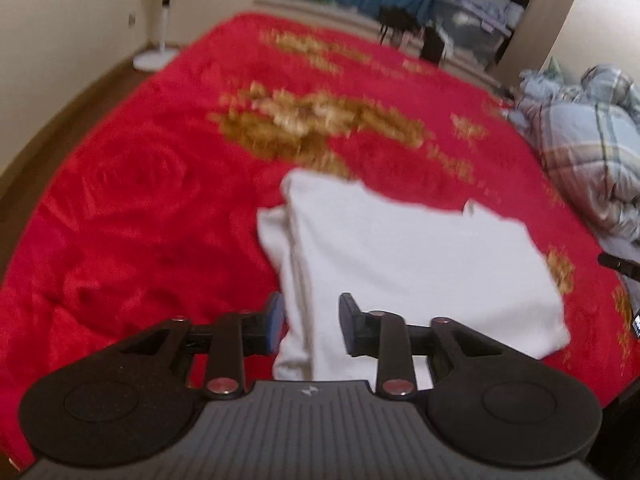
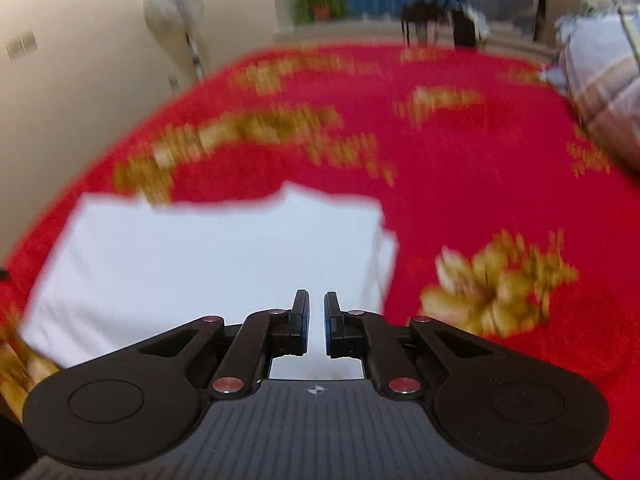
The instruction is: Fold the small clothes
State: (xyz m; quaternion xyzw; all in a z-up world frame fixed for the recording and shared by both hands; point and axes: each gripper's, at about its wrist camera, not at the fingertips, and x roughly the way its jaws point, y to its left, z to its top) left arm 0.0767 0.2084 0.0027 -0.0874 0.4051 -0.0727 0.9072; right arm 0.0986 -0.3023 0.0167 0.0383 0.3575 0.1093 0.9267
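A white garment [image 1: 400, 264] lies folded into a rough rectangle on the red bedspread [image 1: 140, 208]. My left gripper [image 1: 312, 324] is open and hovers over the garment's near left edge, where folded layers bunch up. In the right wrist view the same white garment [image 2: 200, 264] fills the lower left. My right gripper [image 2: 316, 326] hangs over its near right part with the jaws almost closed, a narrow gap between them and nothing in it. Both views are blurred by motion.
The red bedspread [image 2: 480, 152] has gold flower patterns. A plaid quilt [image 1: 592, 152] is heaped at the right edge of the bed. A standing fan [image 1: 160, 40] is by the left wall. Shelves and a black chair [image 1: 400, 24] stand beyond the bed.
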